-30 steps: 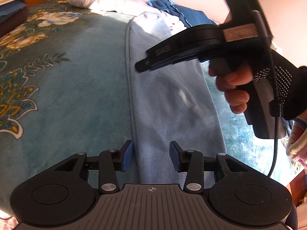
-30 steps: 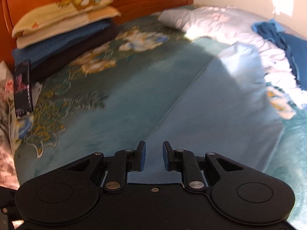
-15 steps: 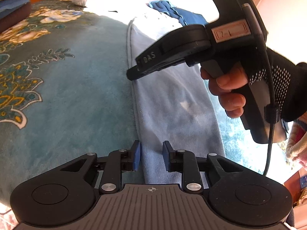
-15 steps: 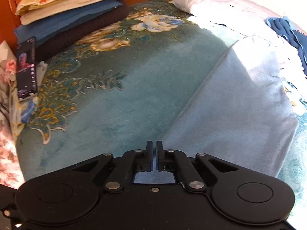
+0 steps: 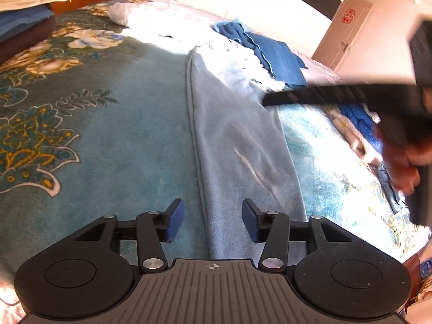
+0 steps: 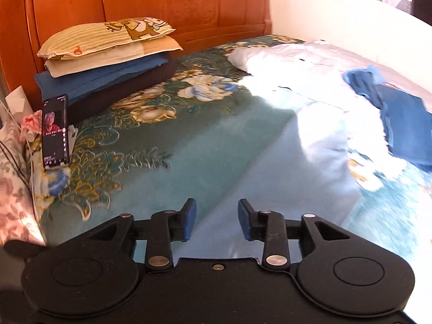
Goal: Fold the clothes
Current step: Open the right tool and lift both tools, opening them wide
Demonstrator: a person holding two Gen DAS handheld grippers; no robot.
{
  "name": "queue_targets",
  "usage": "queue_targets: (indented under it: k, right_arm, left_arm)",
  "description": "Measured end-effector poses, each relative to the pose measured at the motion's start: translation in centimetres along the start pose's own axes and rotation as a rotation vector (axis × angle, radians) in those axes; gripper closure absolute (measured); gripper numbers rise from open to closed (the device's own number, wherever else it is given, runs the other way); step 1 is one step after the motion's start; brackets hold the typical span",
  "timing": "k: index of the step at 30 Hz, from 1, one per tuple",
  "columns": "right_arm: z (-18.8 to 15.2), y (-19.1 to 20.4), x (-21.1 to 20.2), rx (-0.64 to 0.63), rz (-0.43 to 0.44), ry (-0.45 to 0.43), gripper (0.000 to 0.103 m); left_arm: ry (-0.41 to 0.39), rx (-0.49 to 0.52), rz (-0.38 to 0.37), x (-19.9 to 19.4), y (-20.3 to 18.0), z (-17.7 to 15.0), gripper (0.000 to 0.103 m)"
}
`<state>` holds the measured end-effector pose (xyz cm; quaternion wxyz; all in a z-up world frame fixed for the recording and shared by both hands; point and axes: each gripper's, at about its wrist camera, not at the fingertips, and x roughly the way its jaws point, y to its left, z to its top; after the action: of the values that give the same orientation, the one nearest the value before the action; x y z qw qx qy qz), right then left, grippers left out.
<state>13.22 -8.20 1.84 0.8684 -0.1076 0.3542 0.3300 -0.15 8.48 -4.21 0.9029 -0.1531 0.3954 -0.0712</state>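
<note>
The left gripper and right gripper both hover with jaws spread wide, holding nothing, above the near end of the long pale-blue fleece garment. It lies flat on the teal floral bedspread (partly sunlit), with a dark-blue folded garment beyond.

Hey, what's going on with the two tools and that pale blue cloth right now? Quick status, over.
Left tool open, empty. Right tool open, empty. Pale blue cloth flat on the bed, long and narrow. Blue clothes piled at its far end, over.
</note>
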Motion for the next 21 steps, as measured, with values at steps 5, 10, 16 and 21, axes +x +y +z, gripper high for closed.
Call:
queue_targets:
  k: [5,10,16,21]
  right_arm:
    - [-3.4,0.7,-2.8,-0.03,-0.073,0.041,0.049]
    - [-5.9,1.5,-5.4,-0.001,-0.081,0.026,0.031]
    - [-7.9,2.0,-7.3,0.09,-0.097,-0.006,0.016]
    - [-9.5,1.3,-8.7,0.215,-0.082,-0.056,0.015]
  left_arm:
    - [-0.02,0.01,0.004,-1.1,-0.5,-0.2,0.035]
    - [-0.044,0.025,0.012,-2.2,-1.2,-0.5,0.024]
    - [-0.075,0.05,0.052,-3.5,-2.3,-0.9,0.007]
    - [-0.102,0.077,0.091,-4.5,-3.1,-1.4,0.0]
